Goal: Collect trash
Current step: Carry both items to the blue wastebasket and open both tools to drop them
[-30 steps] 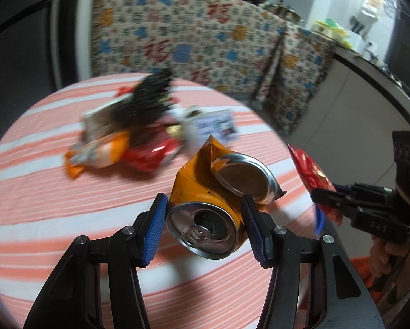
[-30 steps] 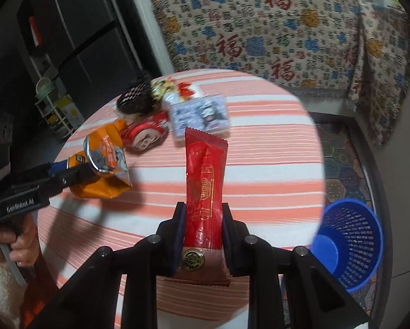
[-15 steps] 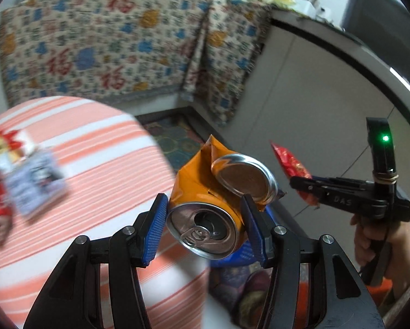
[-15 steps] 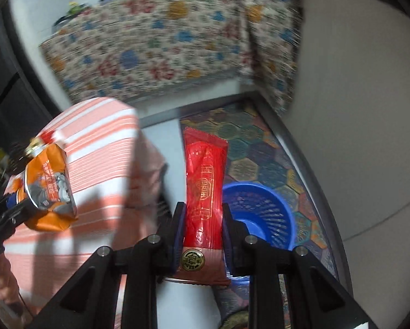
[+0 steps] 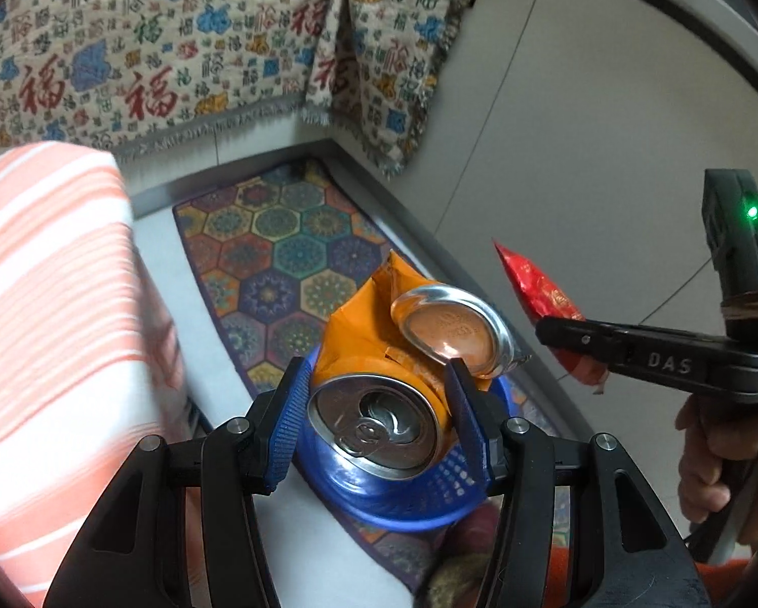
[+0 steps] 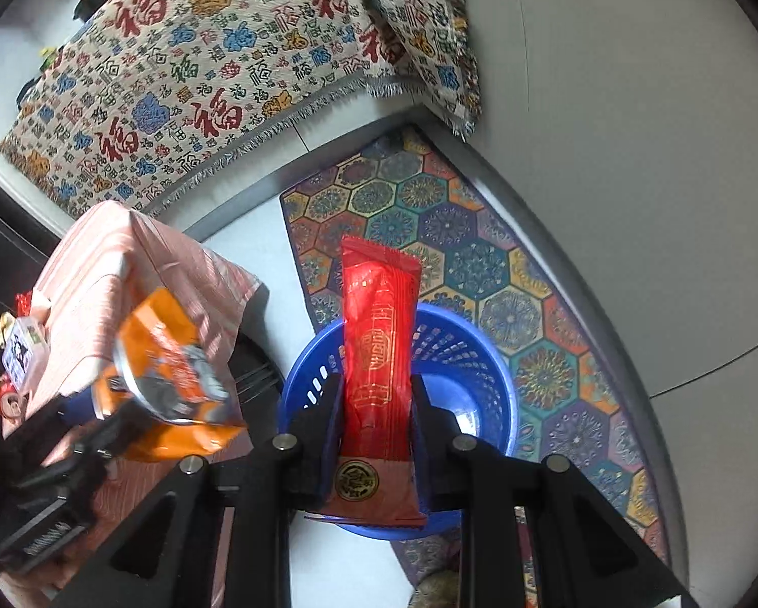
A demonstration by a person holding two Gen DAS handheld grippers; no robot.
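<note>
Left wrist view: from the left, the striped tablecloth (image 5: 49, 304) is hanging over the table edge, and beyond it a patterned rug (image 5: 287, 248) is lying on the pale floor. In the middle, the left gripper (image 5: 379, 395) is squeezing a crushed orange can (image 5: 373, 420) between its blue pads, top end facing the camera. Directly below the can a blue basket (image 5: 394, 501) is sitting on the rug. To the right, the right gripper (image 5: 556, 329) is pinching a red wrapper (image 5: 535, 289), with a hand (image 5: 718, 456) wrapping around its handle and a green light glowing on it.

In the right wrist view, at the far left, a few bits of trash (image 6: 19, 349) are lying on the table. Next, the left gripper (image 6: 100, 405) is holding the orange can beside the table edge, just left of the basket. In the centre, the right gripper (image 6: 376, 395) is gripping the long red wrapper narrowly, its upper end sticking up and its lower end hanging over the basket's open mouth. A flowery cloth (image 6: 201, 76) is draping over furniture behind.
</note>
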